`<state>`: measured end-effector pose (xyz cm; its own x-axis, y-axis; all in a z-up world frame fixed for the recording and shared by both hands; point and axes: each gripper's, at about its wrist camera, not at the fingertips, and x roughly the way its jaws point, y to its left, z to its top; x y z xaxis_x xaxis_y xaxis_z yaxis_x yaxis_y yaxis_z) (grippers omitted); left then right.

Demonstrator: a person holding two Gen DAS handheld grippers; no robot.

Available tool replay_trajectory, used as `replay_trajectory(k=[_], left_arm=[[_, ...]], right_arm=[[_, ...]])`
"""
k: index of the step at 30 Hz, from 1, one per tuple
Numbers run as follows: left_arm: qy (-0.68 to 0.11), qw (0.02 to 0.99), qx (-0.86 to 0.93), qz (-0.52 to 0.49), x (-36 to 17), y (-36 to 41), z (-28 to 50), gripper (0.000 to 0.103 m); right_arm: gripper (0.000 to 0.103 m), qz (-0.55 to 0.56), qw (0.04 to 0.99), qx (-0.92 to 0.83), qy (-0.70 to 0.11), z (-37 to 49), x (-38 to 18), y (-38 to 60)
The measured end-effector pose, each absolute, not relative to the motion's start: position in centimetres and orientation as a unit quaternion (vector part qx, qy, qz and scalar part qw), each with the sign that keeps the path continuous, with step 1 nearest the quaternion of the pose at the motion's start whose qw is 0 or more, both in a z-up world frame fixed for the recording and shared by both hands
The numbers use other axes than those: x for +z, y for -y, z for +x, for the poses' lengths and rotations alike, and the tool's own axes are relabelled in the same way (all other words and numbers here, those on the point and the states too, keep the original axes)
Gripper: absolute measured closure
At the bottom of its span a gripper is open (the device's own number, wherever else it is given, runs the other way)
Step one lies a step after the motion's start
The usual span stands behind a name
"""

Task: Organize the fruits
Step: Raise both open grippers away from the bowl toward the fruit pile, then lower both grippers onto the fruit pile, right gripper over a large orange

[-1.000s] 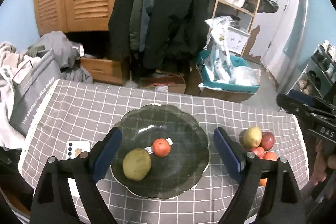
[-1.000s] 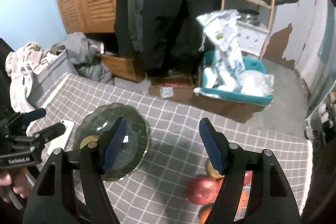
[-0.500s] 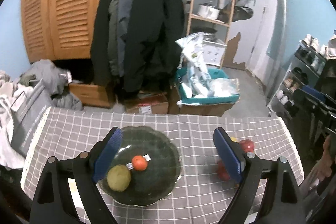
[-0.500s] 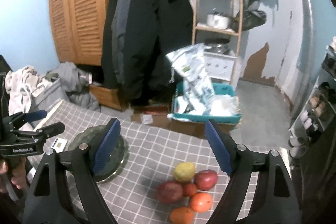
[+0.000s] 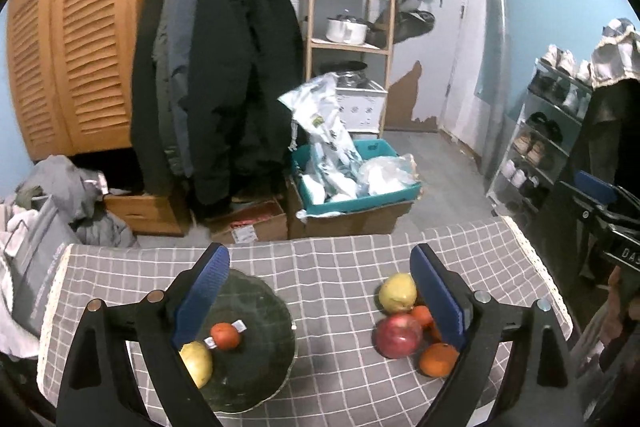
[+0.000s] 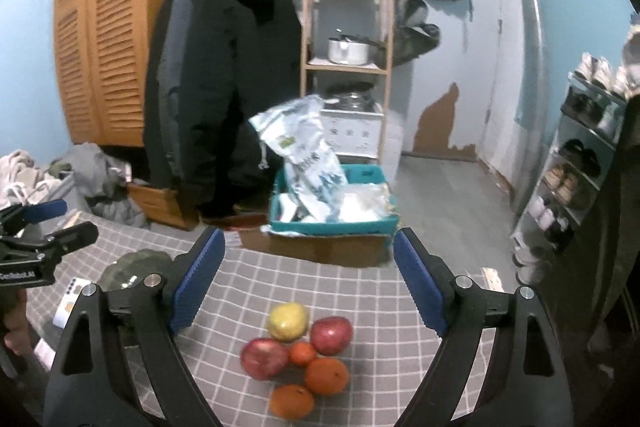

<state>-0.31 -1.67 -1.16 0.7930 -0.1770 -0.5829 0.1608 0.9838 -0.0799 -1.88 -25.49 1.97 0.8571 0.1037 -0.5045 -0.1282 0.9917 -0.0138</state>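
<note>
- Loose pile of round fruit [image 6: 298, 359] sits on the grey checked desk [image 6: 360, 291], well apart from the dark green scalloped plate [image 5: 256, 359].
- Right gripper [image 6: 308, 283]: fingers have just been opening, wide apart, empty, above the pile.
- Left gripper [image 5: 320, 295]: fingers apart, empty.
- Yellow pear-like fruit [image 6: 288, 321]: firm, smooth, likely rolls; grip across its widest middle, gently.

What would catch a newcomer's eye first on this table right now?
The bright pile of fruit on the checked tablecloth: a yellow one, two red apples and three oranges huddled together, framed by the open, empty right tongs. To its left sits the dark green plate, holding only a yellowish fruit and a small orange one.
</note>
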Motion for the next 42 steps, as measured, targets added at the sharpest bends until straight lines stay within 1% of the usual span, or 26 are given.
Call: replay_trajectory(k=[9,21,34,42], left_arm=[[-0.332,0.937,-0.105,0.0,-2.3,4.4,1.0,0.01],[-0.368,0.925,-0.099,-0.01,-4.3,5.3,2.6,0.01],[-0.422,0.9,-0.108,0.023,-9.1,7.9,4.2,0.01],[-0.48,0.869,-0.109,0.046,-13.5,9.9,5.5,0.01]], right_arm=[[0.018,-0.014,0.957,0.037,-0.287,-1.8,0.1,28.2],[0.018,-0.017,0.949,0.031,-0.313,-1.5,-1.6,29.0],[0.018,-0.009,0.912,0.045,-0.408,0.8,-7.3,29.2],[0.018,0.004,0.879,0.051,-0.474,2.3,-11.5,29.7]])
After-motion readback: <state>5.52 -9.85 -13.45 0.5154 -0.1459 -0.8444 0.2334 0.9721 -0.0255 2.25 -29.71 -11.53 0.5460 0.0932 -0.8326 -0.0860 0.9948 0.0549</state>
